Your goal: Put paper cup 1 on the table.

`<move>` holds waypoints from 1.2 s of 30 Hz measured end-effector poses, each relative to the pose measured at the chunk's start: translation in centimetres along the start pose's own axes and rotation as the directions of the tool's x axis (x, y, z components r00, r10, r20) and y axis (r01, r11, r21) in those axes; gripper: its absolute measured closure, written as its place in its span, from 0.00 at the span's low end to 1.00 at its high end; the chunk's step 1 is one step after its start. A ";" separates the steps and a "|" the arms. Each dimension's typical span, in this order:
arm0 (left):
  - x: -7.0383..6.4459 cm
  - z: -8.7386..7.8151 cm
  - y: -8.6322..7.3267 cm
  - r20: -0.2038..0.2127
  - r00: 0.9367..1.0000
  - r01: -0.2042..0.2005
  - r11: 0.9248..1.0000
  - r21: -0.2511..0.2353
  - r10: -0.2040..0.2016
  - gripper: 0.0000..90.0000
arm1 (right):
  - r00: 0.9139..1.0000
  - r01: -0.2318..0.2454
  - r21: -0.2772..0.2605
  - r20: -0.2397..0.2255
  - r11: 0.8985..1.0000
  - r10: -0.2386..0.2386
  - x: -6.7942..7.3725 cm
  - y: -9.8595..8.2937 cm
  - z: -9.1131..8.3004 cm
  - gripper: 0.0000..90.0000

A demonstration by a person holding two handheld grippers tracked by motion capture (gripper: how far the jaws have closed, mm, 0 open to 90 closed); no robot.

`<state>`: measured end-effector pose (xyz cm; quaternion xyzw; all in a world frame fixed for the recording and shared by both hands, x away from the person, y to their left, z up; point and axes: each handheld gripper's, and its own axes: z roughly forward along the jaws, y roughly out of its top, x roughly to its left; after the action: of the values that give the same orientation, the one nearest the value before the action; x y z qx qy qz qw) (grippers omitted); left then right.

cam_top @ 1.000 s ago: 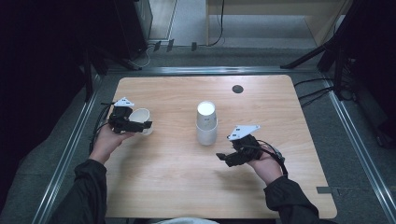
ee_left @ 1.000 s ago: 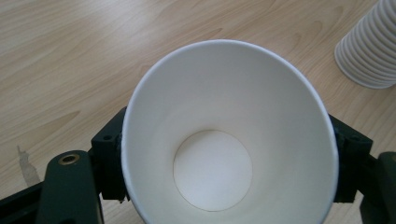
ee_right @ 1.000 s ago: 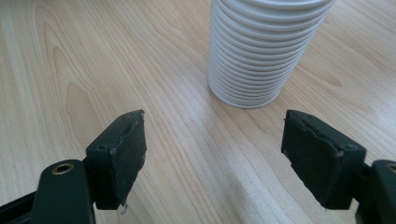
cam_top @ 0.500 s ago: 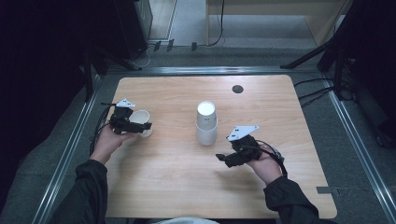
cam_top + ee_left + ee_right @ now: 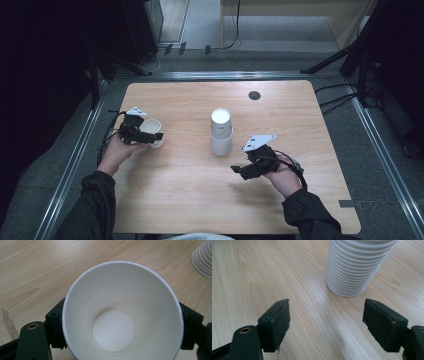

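One paper cup (image 5: 120,315) pinched in left gripper (image 5: 150,136); right gripper (image 5: 327,322) spread wide, cup stack (image 5: 357,265) just ahead on counter (image 5: 175,200).

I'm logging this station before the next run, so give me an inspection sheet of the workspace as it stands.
Surface: wooden table, a dark round spot near its far edge.
Job's things: single paper cup, empty; stack of paper cups upright mid-table.
Clutter: nothing seen.
Grippers: left gripper shut on the single cup; right gripper open, jaws empty, short of the stack.
Cables: one trails from each gripper; more on the floor beyond.
Surroundings: dark, metal rails around the table.
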<state>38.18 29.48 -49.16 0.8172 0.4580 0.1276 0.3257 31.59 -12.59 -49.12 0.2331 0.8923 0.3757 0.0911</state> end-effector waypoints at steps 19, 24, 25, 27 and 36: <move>-0.3 -2.0 0.5 0.040 0.998 0.047 0.997 -0.063 -0.045 0.14 | 1.000 0.019 -0.019 -0.009 1.000 -0.019 -0.1 0.1 0.0 0.23; -0.7 -2.9 0.6 0.042 0.998 0.050 0.995 -0.084 -0.047 0.14 | 0.999 0.052 -0.035 -0.006 0.998 -0.052 -0.1 0.2 0.1 0.22; -0.8 -3.2 0.7 0.045 0.998 0.050 0.995 -0.091 -0.046 0.14 | 0.999 0.051 -0.035 -0.004 0.998 -0.051 -0.1 0.3 0.1 0.22; -1.1 -3.8 0.8 0.043 0.998 0.048 0.993 -0.107 -0.043 0.14 | 0.999 0.034 -0.041 0.003 0.999 -0.034 -0.1 0.4 0.1 0.20; -3.1 -5.8 1.1 0.041 0.999 0.002 0.990 -0.139 0.004 0.15 | 1.000 -0.017 -0.044 -0.015 0.999 0.016 -1.1 1.4 -0.3 0.16</move>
<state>34.25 28.88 -43.84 0.7953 0.4409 0.1425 0.3909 32.99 -12.42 -47.93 0.2356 0.8825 0.3978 0.0866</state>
